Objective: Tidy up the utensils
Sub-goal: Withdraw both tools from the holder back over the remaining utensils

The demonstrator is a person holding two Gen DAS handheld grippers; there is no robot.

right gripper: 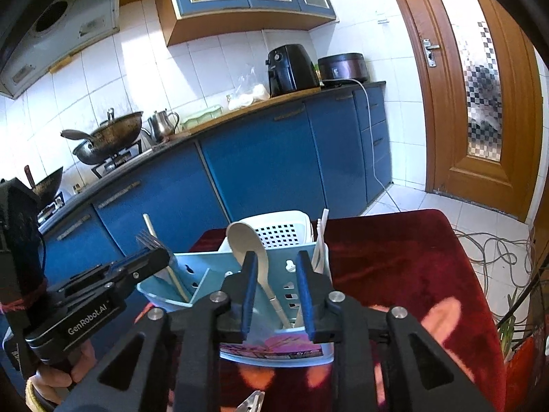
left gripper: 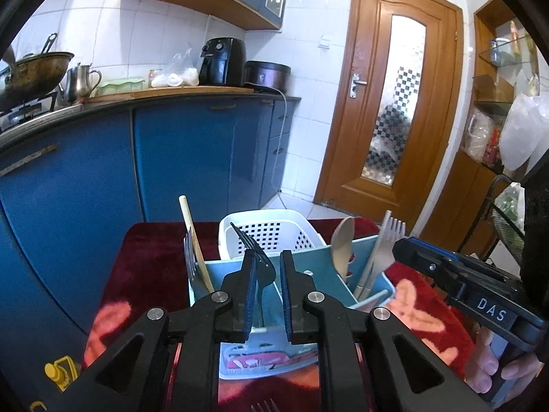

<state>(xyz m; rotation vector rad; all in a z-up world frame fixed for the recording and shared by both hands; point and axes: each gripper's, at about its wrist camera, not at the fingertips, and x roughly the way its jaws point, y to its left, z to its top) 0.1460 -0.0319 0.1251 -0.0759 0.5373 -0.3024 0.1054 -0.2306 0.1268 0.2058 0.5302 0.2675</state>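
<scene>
A: Report the left gripper [left gripper: 268, 267].
B: Its jaws stand apart. A black fork [left gripper: 255, 252] sits between them, tines up, lying against the left pad; the right pad does not touch it. Whether the fork is gripped or merely leaning cannot be told from this angle.

A: Location of the fork?
B: Its handle goes down into the middle compartment of the light blue utensil holder [left gripper: 319, 257], which stands on a dark red cloth [left gripper: 151, 250].

A: Right gripper [right gripper: 276, 283]?
B: Fingers spread, nothing between the pads. It hovers over the holder's right end, just in front of a pale spoon [right gripper: 252, 243] standing bowl-up.

A: Other contents?
B: Left compartment: a steel fork [left gripper: 189, 255] and a wooden stick [left gripper: 194, 237]. Right compartment: the spoon and pale forks [left gripper: 386, 240].

A: Obstructions?
B: A white perforated basket [left gripper: 271, 230] stands directly behind the holder, touching or nearly so. Blue cabinets [left gripper: 192, 151] lie beyond. Another fork [left gripper: 264, 405] lies on the cloth at the near edge.
</scene>
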